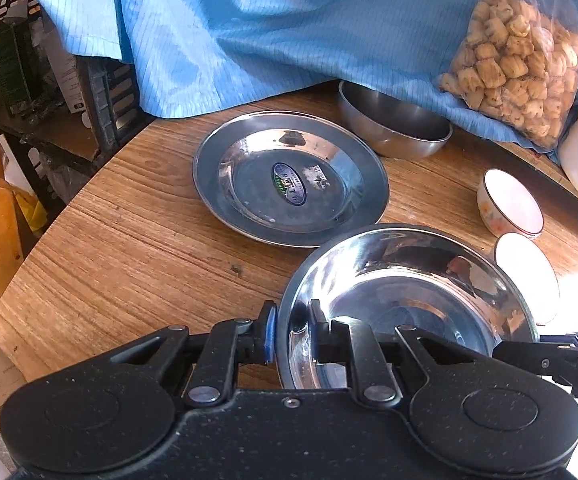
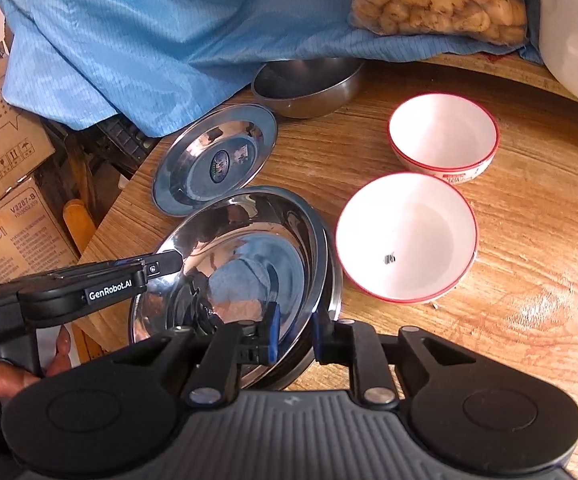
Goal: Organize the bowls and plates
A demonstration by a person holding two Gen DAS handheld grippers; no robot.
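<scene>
While the steel plate (image 2: pixel 245 248) is tilted above the desk (image 2: pixel 529 240), rim up toward the bowls, its opposite edges are straddled by left claw (image 1: pixel 293 334) and right claw (image 2: pixel 295 330), both angled downward, pads slightly spread.

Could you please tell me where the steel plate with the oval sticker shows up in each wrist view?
Left wrist view: the stickered steel plate lies centre frame on the table, just beyond the shiny plate.
Right wrist view: the same plate sits upper left of centre, near the table edge.
Shared landmark: the dull steel bowl just behind it, under the blue cloth.
</scene>
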